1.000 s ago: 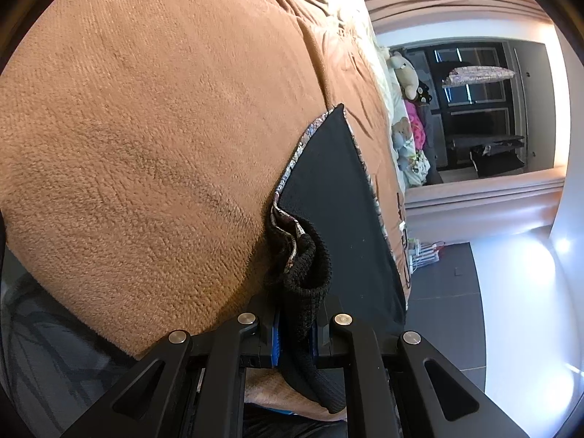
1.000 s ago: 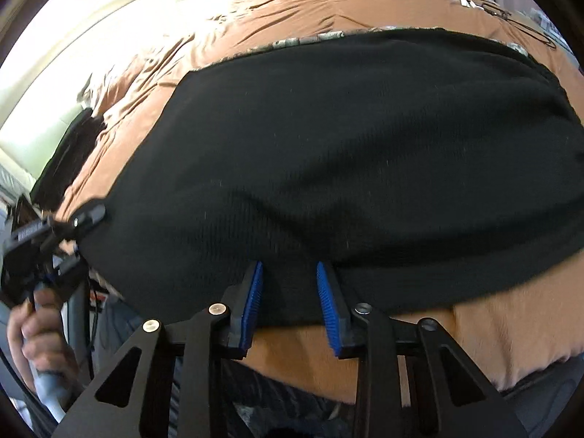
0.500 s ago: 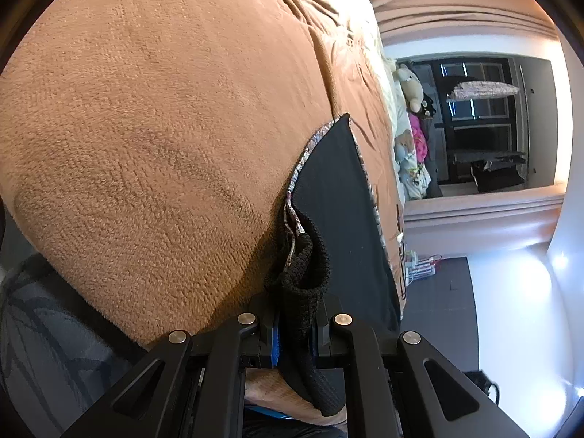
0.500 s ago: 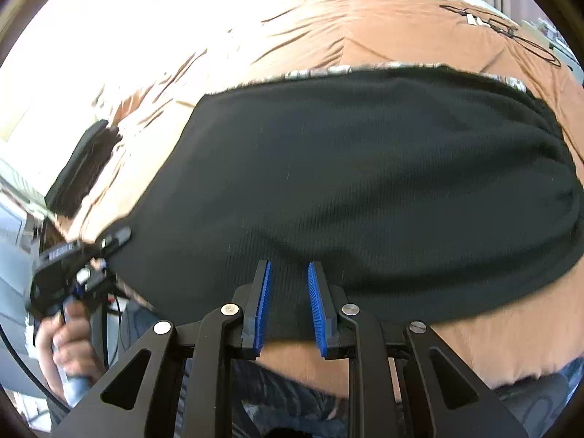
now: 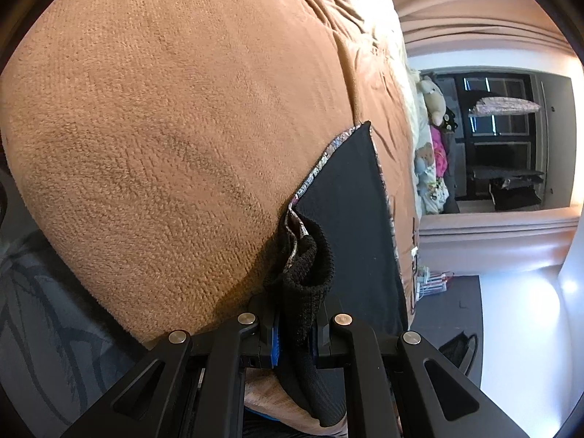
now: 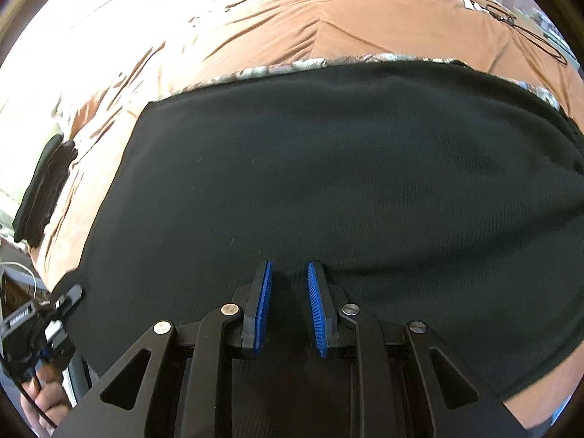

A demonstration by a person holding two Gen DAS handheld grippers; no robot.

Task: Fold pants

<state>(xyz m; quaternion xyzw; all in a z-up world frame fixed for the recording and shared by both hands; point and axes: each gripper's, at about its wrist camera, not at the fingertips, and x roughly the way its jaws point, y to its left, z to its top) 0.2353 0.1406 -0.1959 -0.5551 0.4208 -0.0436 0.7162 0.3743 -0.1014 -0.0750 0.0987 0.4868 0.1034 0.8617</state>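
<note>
The left gripper [image 5: 295,332] pinches a bunched black ribbed corner of the pants [image 6: 346,189] at the brown blanket's [image 5: 153,116] near edge. The right gripper [image 6: 290,306] hangs over the pants' near hem with a narrow gap between its blue pads; whether cloth is pinched cannot be told. The pants lie flat on the blanket, their long axis running from the left gripper [image 6: 47,325] across to the right.
</note>
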